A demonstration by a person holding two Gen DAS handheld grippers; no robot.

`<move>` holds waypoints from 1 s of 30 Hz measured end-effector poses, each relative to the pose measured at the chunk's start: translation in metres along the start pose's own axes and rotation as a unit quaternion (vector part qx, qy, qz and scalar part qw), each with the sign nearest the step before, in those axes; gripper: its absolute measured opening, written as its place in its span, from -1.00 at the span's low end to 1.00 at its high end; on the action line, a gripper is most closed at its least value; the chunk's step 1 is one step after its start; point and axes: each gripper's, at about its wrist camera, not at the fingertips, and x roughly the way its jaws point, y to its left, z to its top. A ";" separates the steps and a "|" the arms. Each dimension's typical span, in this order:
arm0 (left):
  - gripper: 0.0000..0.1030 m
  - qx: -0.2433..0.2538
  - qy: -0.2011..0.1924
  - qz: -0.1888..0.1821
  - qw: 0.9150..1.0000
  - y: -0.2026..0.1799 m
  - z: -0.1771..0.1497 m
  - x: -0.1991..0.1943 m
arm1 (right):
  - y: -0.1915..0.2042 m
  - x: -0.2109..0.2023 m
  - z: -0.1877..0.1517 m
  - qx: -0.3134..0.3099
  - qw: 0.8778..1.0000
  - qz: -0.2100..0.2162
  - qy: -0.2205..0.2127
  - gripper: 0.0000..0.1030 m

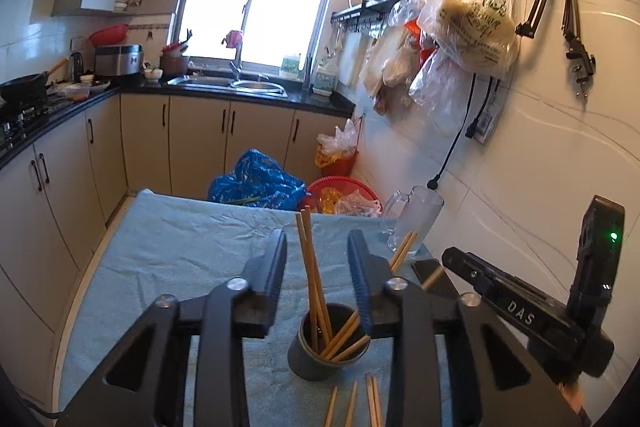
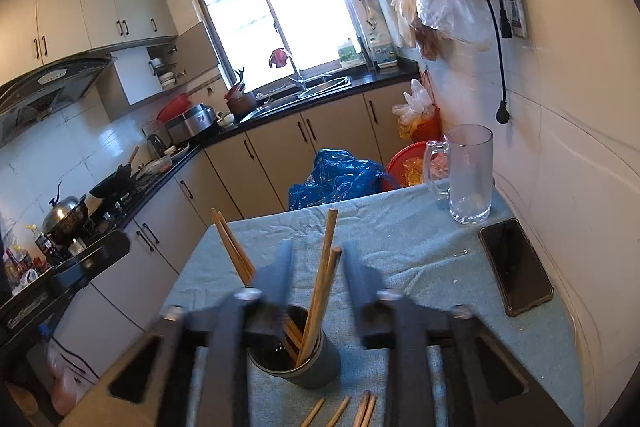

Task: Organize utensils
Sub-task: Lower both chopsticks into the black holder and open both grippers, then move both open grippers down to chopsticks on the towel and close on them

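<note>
Where gripper arms cross, loose chopsticks (image 1: 362,403) are cut off.

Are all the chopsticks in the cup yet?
Not yet. Several chopsticks already stand in the dark cup. Both grippers, left and right, are over the cup with jaws open and nothing gripped. A few loose chopsticks are on the cloth, waiting.

My tabletop (image 2: 400,239) is covered with a wrinkled pale blue cloth (image 1: 180,247). A dark cup (image 2: 316,367) stands on it near the front edge, with chopsticks (image 2: 320,291) leaning inside. More loose chopsticks (image 1: 360,403) lie flat just in front of the cup. A glass mug (image 2: 470,175) stands at the far right corner, and a black phone (image 2: 516,267) lies nearer along the right edge.
</note>
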 end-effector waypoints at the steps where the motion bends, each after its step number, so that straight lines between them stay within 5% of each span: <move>1: -0.36 0.002 -0.004 0.001 1.000 0.000 0.000 -0.006 | 0.000 -0.003 0.001 -0.002 1.000 -0.002 -0.003 -0.19; 7: -0.04 0.001 -0.022 0.011 1.000 0.007 -0.012 -0.044 | 0.002 -0.031 0.003 -0.009 1.000 -0.009 -0.013 -0.06; 14: 0.04 0.002 0.004 0.019 1.000 0.020 -0.047 -0.069 | -0.001 -0.060 -0.014 -0.038 0.999 -0.028 0.015 0.17; 24: 0.04 0.021 0.157 -0.007 0.987 0.025 -0.143 -0.028 | -0.034 -0.054 -0.119 -0.073 0.983 -0.044 0.163 0.21; 30: -0.41 0.072 0.235 -0.044 0.968 0.000 -0.191 0.014 | -0.048 -0.033 -0.181 -0.037 0.974 -0.015 0.223 -0.12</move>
